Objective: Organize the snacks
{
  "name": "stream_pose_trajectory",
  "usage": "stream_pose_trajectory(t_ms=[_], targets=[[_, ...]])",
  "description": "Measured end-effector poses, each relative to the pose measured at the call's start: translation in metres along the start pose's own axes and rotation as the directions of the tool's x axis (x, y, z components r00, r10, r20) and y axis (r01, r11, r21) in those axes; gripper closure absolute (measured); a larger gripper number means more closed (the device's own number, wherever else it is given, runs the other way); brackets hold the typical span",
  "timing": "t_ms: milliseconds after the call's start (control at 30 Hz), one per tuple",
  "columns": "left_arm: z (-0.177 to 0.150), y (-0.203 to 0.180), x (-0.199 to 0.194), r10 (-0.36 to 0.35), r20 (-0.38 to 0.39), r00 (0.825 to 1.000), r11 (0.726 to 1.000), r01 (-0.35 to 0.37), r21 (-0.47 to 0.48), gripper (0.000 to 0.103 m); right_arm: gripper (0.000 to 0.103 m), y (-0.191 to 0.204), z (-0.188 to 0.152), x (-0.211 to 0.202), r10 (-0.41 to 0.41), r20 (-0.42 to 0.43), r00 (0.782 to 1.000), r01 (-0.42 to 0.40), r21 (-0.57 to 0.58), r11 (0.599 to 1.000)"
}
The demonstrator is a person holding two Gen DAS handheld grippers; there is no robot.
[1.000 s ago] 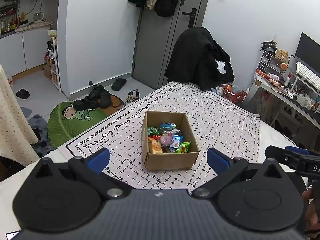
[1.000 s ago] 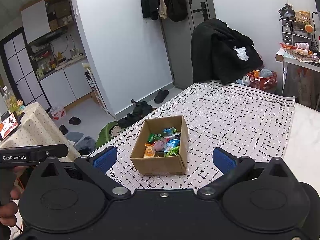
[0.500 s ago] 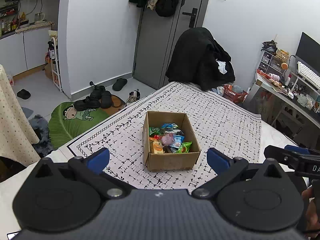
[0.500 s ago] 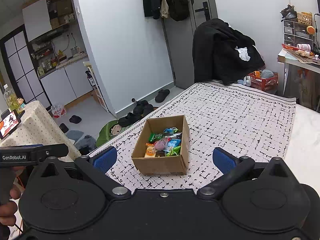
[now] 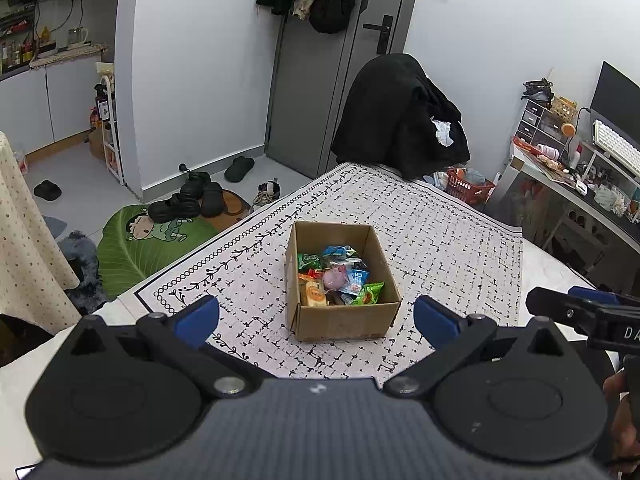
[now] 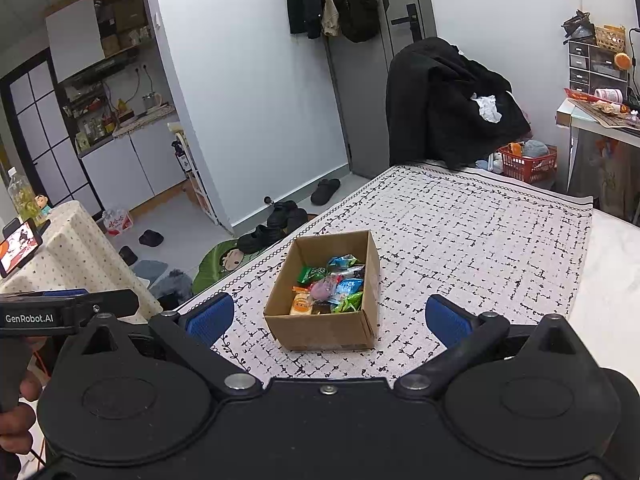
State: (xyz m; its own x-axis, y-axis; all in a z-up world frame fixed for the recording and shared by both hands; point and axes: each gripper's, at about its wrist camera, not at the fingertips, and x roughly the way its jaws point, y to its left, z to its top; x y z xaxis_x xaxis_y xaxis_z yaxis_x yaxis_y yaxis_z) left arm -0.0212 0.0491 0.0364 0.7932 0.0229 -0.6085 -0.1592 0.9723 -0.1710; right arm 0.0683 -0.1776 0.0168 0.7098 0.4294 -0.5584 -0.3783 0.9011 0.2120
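- Snacks (image 5: 338,278) fill a cardboard box (image 5: 344,322) at mid-tabletop (image 5: 460,248), twelve o'clock from both grippers.
- Left gripper (image 5: 316,318) spread wide, empty.
- Right gripper (image 6: 330,316) likewise released, at box's six o'clock.

On the side of your left gripper (image 6: 72,314), seen from the right wrist camera, you can read "GenRobot.AI" in white letters. On your right gripper (image 5: 600,320), at the edge of the left wrist view, only the white letters "DA" show. The print on the snack wrappers (image 5: 340,276) in the cardboard box (image 5: 344,324) is too small for you to read.
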Motion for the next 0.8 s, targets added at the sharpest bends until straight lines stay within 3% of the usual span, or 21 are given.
stream_pose_trajectory(t_ms=[800], targets=[[-0.0036,-0.0058,0.0021,0.002,-0.011,1.0,1.0,-0.002,0.015,0.0,0.0,0.0016,-0.0013,0.001,-0.006,-0.011,1.0,0.006,-0.003,1.0]])
